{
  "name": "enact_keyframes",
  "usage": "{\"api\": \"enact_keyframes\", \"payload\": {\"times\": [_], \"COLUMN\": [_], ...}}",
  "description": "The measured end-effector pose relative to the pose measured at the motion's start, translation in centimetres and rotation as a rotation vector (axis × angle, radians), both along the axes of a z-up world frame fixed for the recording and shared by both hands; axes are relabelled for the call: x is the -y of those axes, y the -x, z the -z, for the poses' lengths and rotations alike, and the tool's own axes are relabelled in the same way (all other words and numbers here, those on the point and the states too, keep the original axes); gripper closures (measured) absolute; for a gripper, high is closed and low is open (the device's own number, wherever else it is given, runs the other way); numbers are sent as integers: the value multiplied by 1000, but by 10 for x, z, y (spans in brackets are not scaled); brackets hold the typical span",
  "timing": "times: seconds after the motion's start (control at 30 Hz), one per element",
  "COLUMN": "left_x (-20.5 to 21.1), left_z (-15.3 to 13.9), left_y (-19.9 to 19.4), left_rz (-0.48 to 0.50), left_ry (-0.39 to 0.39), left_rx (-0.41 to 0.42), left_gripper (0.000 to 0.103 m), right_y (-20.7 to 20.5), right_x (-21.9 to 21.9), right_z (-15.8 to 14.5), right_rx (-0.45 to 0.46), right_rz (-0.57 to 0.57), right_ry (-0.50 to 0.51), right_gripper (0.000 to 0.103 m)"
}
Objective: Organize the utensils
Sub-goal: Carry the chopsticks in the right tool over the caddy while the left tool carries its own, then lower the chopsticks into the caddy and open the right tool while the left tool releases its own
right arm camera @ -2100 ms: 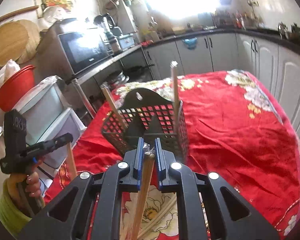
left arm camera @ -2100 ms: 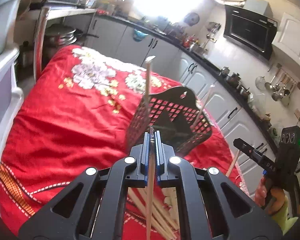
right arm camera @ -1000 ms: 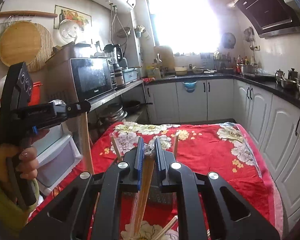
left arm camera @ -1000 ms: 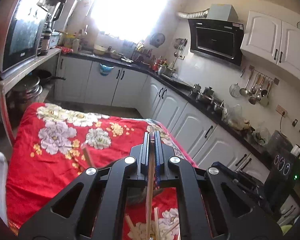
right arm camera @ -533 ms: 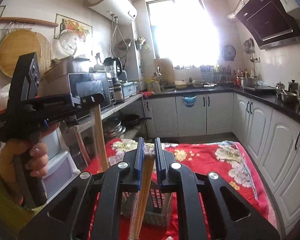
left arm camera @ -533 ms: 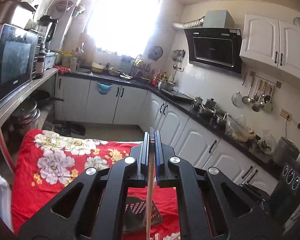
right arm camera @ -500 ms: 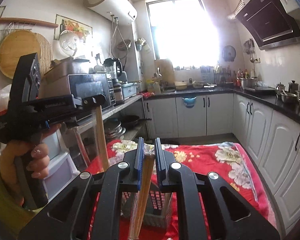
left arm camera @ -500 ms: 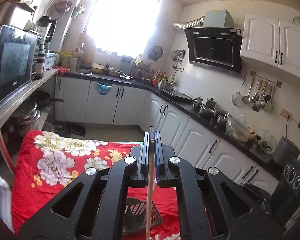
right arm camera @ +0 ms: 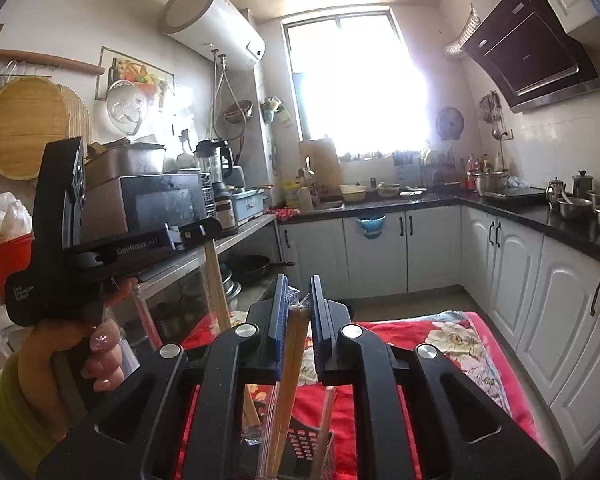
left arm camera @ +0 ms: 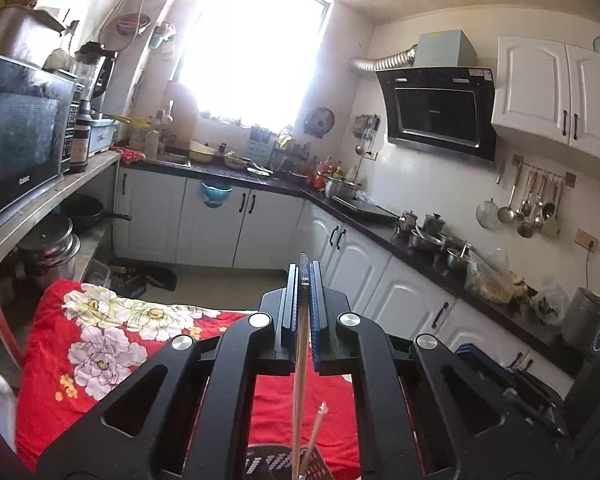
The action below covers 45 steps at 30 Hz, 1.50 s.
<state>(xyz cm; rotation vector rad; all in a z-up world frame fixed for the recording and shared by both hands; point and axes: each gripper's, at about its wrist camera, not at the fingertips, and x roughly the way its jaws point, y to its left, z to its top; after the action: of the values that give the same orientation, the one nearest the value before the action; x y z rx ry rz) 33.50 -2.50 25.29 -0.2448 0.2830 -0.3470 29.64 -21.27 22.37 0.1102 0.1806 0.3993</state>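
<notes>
- The left gripper is clamped on a thin wooden chopstick that hangs down toward the dark perforated plastic utensil basket.
- The right gripper grips a plastic-wrapped bundle of wooden chopsticks above that basket on the red floral tablecloth.

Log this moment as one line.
left gripper: shut on chopstick | right gripper: shut on wrapped chopsticks | holder: below both

Both tongs clamped, near level.
</notes>
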Motion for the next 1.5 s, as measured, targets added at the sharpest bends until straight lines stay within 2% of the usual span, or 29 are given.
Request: {"api": "enact_keyframes", "payload": {"times": [0.13,0.33,0.57,0.83,1.07,1.5], "left_x": [-7,-13,-20,-28,-26,-22], "left_z": [13,33,60,90,107,130], "left_y": [-12,-23,-30,-18,-4,10], "left_rz": [-4,-29,-47,-48,-62,-50], "left_ry": [33,26,19,25,4,-18], "left_rx": [-9,-2,-19,-18,1,-42], "left_gripper": [101,101,101,101,101,101], "right_y": [-10,-22,-38,-45,-43,-29], "right_x": [-3,-10,-16,-16,-8,4], "right_z": [7,20,39,64,81,109], "right_rx": [1,44,15,-34,-67,-154], "right_rz": [24,54,47,59,77,95], "right_ry": [9,44,32,21,-9,-50], "right_gripper": [92,92,92,92,92,92]}}
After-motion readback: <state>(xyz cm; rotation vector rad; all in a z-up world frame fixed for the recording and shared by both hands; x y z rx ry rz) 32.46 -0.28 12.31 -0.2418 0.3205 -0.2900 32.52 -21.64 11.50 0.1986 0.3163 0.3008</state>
